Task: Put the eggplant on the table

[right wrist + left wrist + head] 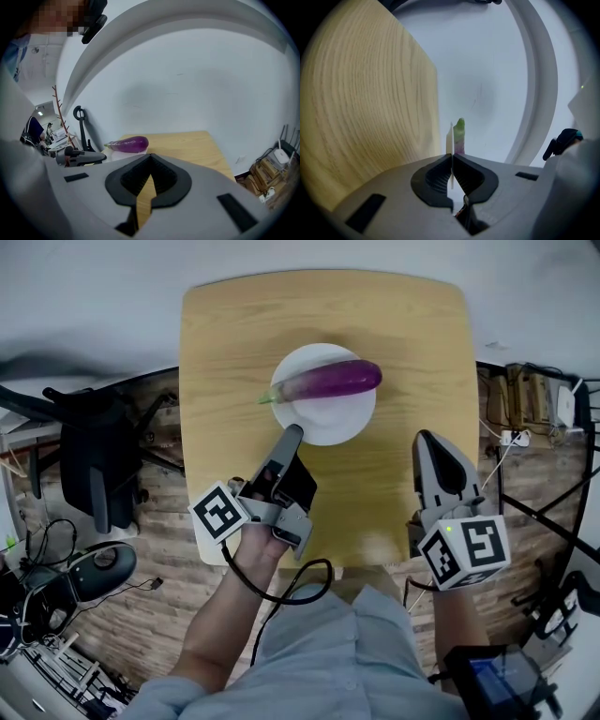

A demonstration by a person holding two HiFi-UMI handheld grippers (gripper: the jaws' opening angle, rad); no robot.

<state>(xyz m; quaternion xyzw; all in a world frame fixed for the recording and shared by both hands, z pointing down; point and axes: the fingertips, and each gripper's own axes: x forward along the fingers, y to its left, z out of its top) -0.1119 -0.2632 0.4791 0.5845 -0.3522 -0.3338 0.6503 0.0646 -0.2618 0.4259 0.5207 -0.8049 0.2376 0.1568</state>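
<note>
**Eggplant lay on the plate, my left jaws nipped its rim**

My left gripper (292,431) pointed across the table (225,352) with its jaws pressed nearly together. In the left gripper view (452,156) a thin white edge ran straight down between my pads. That was the near rim of the plate (354,420), seen edge-on (451,136), and I had it pinched. I was rolled onto my side, so the table (361,103) stood like a wall to the left of my jaws.

The eggplant (333,379) lay on the plate just beyond my left tips, not on the bare wood. Its green stem end was nearest me, and the purple body ran off to the right of my jaws. From between the left jaws only that stem end showed (460,131), poking up behind the plate's edge.

My right gripper (427,437) hung over the right part of the table, well apart from the plate, tilted down. Its jaws met at the tips with nothing between them (150,156). Only the table (187,145) showed through the slot behind them. The eggplant (127,144) sat ahead of these jaws and to their left, with the wood running on to the far edge.
</note>
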